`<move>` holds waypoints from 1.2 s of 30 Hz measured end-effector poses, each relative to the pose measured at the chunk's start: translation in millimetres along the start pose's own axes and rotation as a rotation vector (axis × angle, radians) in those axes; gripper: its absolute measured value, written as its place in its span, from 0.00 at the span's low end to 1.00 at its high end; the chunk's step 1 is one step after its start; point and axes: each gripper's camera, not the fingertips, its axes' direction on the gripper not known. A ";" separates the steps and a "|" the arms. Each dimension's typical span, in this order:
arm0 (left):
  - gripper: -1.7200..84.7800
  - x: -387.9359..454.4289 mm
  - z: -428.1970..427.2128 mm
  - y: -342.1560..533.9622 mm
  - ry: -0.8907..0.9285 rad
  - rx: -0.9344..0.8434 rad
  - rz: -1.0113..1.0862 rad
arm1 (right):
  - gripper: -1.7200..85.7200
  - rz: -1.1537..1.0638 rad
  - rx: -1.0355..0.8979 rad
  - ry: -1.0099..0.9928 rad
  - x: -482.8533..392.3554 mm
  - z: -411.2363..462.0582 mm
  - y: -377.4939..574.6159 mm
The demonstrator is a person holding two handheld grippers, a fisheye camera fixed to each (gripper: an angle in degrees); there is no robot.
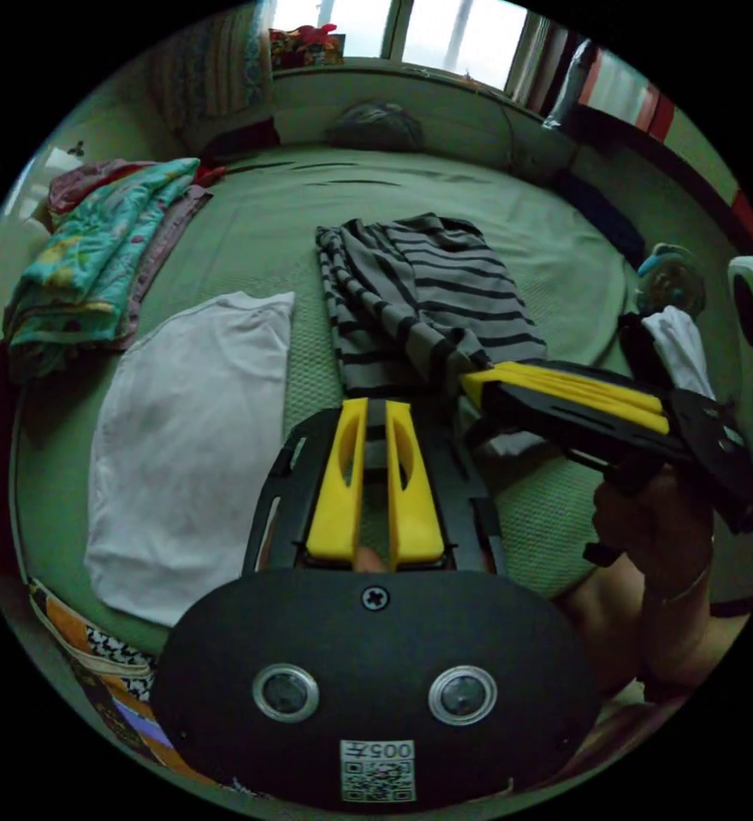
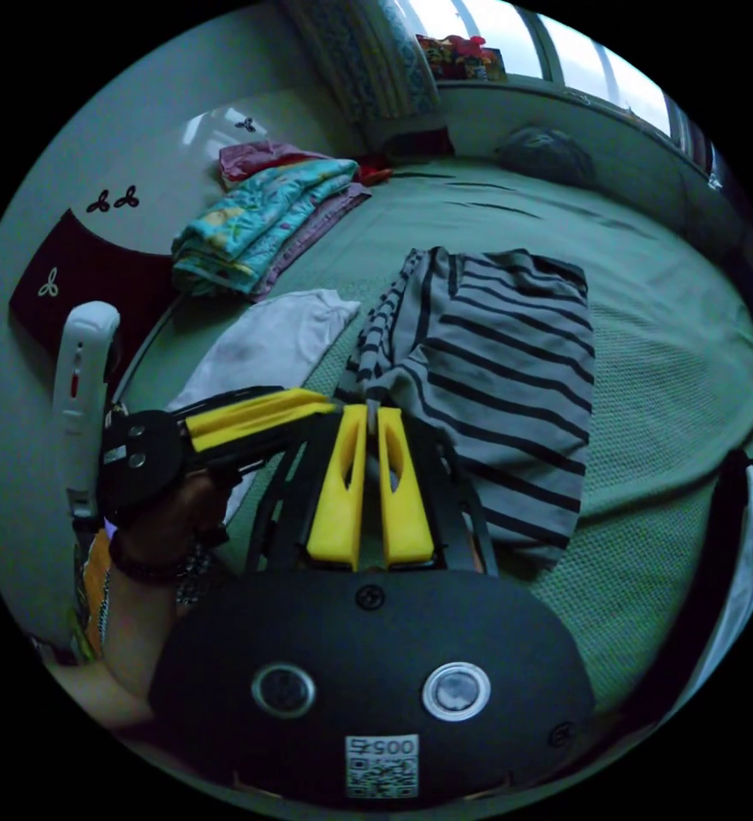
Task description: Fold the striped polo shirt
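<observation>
We hold the striped polo shirt (image 2: 488,376) directly ahead of both grippers on the green bedcover (image 2: 684,359), already doubled lengthwise. The right gripper (image 2: 371,415) has its jaws narrowed onto the near edge of the fabric, pinching it. The left gripper (image 1: 375,409) has narrow jaws at the near hem; we cannot tell whether cloth sits between them. We judge the knit light, soft and limp: grip both near corners, since a single pinch would let it sag and unfold.
</observation>
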 end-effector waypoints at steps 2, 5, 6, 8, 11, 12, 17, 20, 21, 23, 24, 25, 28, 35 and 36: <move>0.10 6.7 -5.0 3.2 -0.008 0.018 0.064 | 0.00 0.022 0.005 0.006 9.3 -5.1 -2.9; 0.11 15.0 -16.2 12.2 -0.053 0.064 0.147 | 0.00 0.070 0.002 0.003 24.9 -10.3 -6.1; 0.11 14.7 -18.9 15.6 -0.033 0.070 0.152 | 0.00 0.080 0.000 0.002 27.8 -11.1 -6.5; 0.12 12.4 -20.0 19.4 0.013 0.063 0.146 | 0.00 0.111 -0.002 -0.010 37.0 -14.8 -7.7; 0.13 13.9 -23.0 22.8 0.056 0.078 0.165 | 0.00 0.121 -0.005 -0.025 40.4 -18.7 -8.0; 0.14 16.0 -23.7 22.8 0.059 0.088 0.171 | 0.00 0.118 -0.004 -0.026 39.8 -19.6 -7.9; 0.15 19.7 -13.4 17.5 0.023 0.047 0.173 | 0.00 0.040 -0.013 -0.020 28.1 -25.2 -7.0; 0.11 13.8 -7.1 13.1 0.029 0.017 0.147 | 0.01 0.024 -0.035 -0.031 29.5 -25.9 -8.5; 0.08 10.1 -5.9 11.9 0.046 -0.002 0.135 | 0.01 0.027 -0.036 -0.041 31.1 -26.5 -8.7; 0.05 5.0 -8.0 13.0 0.071 0.014 0.139 | 0.02 0.035 -0.031 -0.090 38.2 -31.5 -9.0; 0.04 1.4 -9.3 13.4 0.093 0.016 0.138 | 0.03 0.032 -0.031 -0.099 39.7 -32.9 -9.1; 0.04 -0.4 -11.2 14.0 0.106 0.021 0.144 | 0.05 0.021 -0.036 -0.106 42.2 -35.6 -9.7; 0.03 1.6 -14.3 16.5 0.094 0.035 0.179 | 0.09 0.001 -0.012 -0.112 49.2 -44.0 -11.3; 0.03 5.6 -13.2 21.6 0.054 0.029 0.226 | 0.16 0.051 0.017 -0.091 61.3 -51.2 -13.3; 0.03 4.2 -13.0 21.7 0.069 0.030 0.222 | 0.16 0.041 0.007 -0.090 60.3 -49.6 -13.8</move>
